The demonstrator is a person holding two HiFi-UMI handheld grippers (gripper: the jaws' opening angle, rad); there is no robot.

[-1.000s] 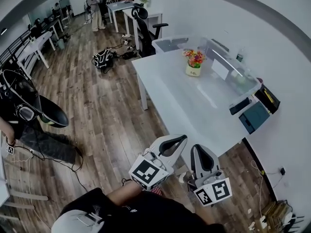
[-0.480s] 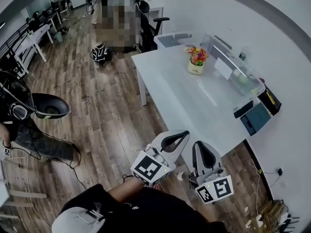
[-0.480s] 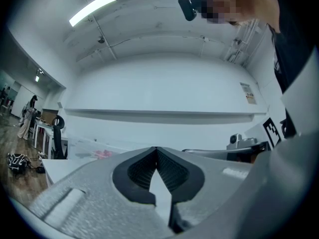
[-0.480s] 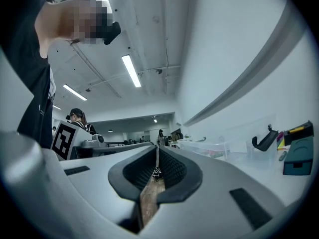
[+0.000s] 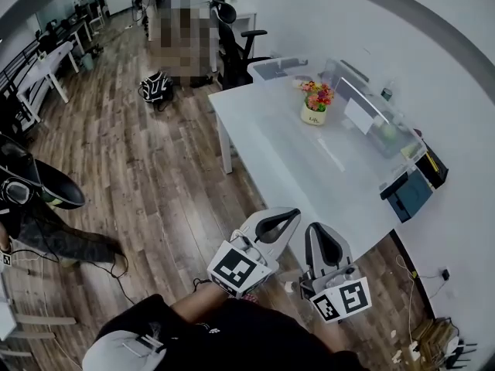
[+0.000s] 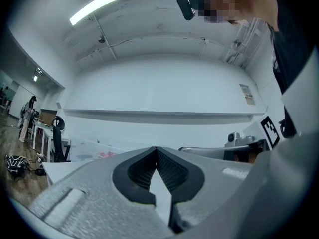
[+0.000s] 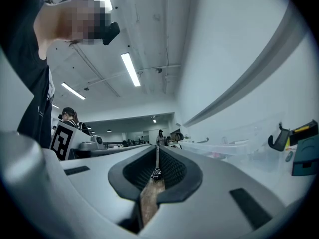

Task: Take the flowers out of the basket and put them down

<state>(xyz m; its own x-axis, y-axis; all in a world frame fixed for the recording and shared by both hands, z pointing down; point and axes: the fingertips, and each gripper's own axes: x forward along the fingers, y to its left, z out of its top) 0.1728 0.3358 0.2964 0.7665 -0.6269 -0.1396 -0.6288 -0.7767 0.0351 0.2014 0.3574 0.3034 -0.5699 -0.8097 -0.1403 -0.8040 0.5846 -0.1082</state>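
A bunch of orange, pink and red flowers stands in a small pale basket at the far part of the white table. In the head view both grippers hover over the wood floor before the table's near corner, well short of the basket. My left gripper is shut with nothing in it, and so is my right gripper. The left gripper view shows the jaws met, and the flowers as a faint pink patch far off. In the right gripper view the jaws are also closed.
A clear plastic bin runs along the table's far side by the wall. Black and teal boxes sit at its right end. A black office chair stands behind the table. A bag lies on the floor; a person is at left.
Both grippers and the camera have moved toward the table, which sits a little nearer in view. The jaws stayed closed. The person at left has slid toward the picture's edge.
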